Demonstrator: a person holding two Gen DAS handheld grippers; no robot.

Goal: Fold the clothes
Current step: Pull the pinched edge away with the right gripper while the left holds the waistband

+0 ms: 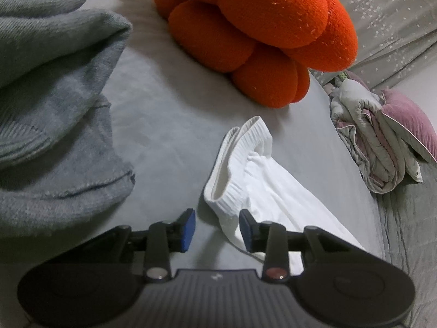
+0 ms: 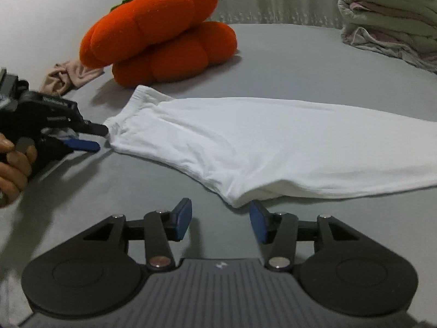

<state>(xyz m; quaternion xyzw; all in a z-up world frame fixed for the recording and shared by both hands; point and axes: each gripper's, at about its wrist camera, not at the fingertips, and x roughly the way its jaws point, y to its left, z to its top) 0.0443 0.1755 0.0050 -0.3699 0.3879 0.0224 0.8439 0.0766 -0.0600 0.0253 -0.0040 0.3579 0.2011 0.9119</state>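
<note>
With my right claw (image 2: 220, 224) hanging just short of the white garment (image 2: 273, 147), its blue pads were spread apart and nothing sat between them, only bare grey bed sheet (image 2: 136, 191). The nearest folded edge of the white piece lay right in front of the right-hand pad, maybe brushing it, I couldn't say for sure.

My left claw (image 1: 217, 228) was parted too, not pinching anything. Its pads sat on either side of the ribbed waistband end of the white garment (image 1: 245, 180), and the cloth lay loose there with a gap showing beside the pad on the left. From the right wrist view you could see that left claw (image 2: 99, 138) at the waistband end, with my hand (image 2: 13, 164) wrapped round the handle.

The garment itself was stretched long and flat across the bed, waistband to the left, the rest running off to the right.

Further out: an orange pumpkin plushie (image 2: 155, 35) just behind the waistband, a crumpled beige cloth (image 2: 68, 78) beside it, a grey sweater (image 1: 49, 109) bunched up off to the left of my left claw, and a folded quilt (image 2: 387, 24) well apart at the far right.
</note>
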